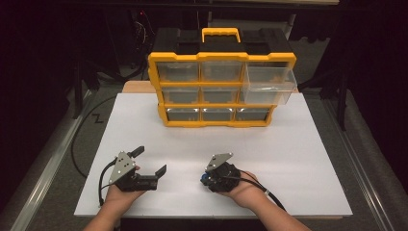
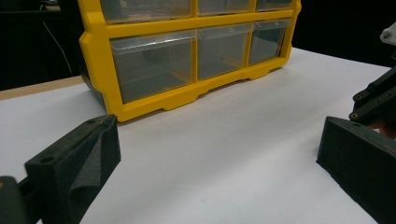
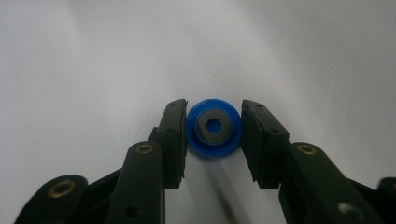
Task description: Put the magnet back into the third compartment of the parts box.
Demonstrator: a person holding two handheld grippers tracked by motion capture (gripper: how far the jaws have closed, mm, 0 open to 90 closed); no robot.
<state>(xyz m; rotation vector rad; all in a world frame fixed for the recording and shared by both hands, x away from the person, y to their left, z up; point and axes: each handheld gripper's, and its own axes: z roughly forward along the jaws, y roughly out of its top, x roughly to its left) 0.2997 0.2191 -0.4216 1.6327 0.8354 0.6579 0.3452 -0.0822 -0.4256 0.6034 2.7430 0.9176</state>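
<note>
A small blue round cap (image 3: pixel 213 144) with a grey metal ring in its middle lies on the white board. My right gripper (image 3: pixel 213 128) points down over it, with one pad against each side of the cap. From above, the right gripper (image 1: pixel 207 179) sits at the near middle of the board, a speck of blue under its tip. My left gripper (image 1: pixel 150 160) rests low at the near left, its jaws wide apart with nothing between them. In its own view the left gripper (image 2: pixel 217 140) faces the yellow drawer cabinet (image 2: pixel 154 100).
The yellow and black drawer cabinet (image 1: pixel 221 89) stands at the far side of the white board (image 1: pixel 288 159). Its top right clear drawer (image 1: pixel 268 84) is pulled out. Metal rails run along both sides of the table. Part of the right gripper (image 2: pixel 373 98) shows at the edge of the left gripper view.
</note>
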